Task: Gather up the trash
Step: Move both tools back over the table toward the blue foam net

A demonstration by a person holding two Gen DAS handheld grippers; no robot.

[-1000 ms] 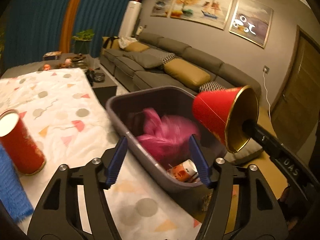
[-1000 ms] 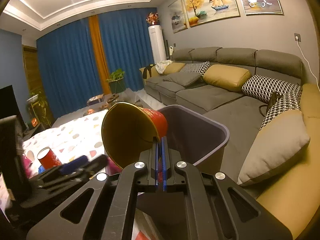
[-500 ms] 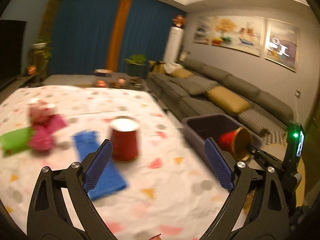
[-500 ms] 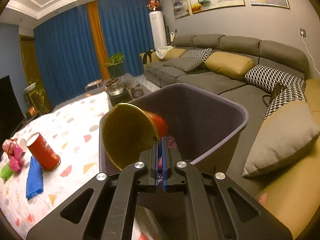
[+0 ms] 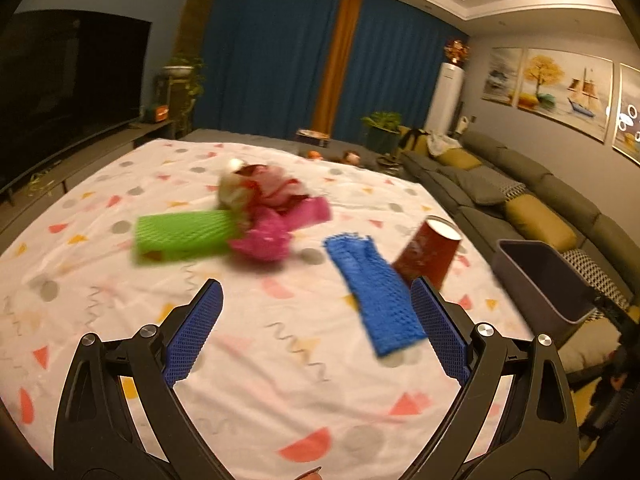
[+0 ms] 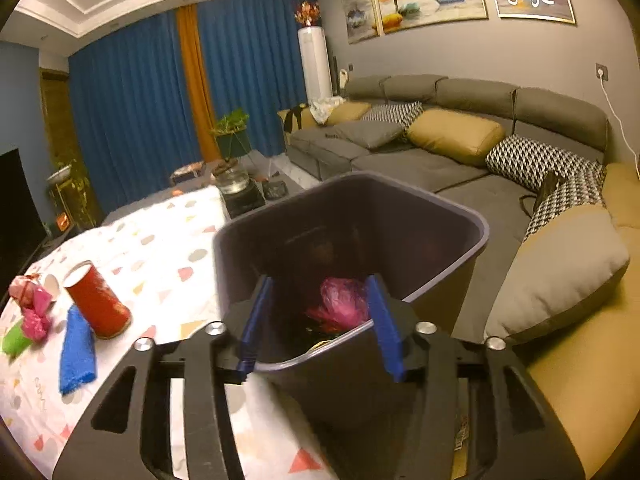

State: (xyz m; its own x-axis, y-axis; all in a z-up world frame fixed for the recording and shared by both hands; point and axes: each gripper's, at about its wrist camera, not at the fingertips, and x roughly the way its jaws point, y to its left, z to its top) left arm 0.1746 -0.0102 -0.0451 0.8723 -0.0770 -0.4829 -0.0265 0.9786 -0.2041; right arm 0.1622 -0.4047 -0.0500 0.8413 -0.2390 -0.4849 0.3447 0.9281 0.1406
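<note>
On the patterned surface (image 5: 100,288) the trash waits: a green mesh sleeve (image 5: 182,235) at ten o'clock, a pink crumpled bag (image 5: 266,236) at twelve, a blue mesh sleeve (image 5: 374,296) and a red cup (image 5: 428,250) at two o'clock. To pick cleanly, the left hand-held gripper (image 5: 316,332) should settle over one piece and straddle it before closing. It hangs wide open, holding nothing. The right hand-held gripper (image 6: 318,322) is spread open and empty over the bin (image 6: 476,220), where a pink bag (image 6: 344,302) lies.
</note>
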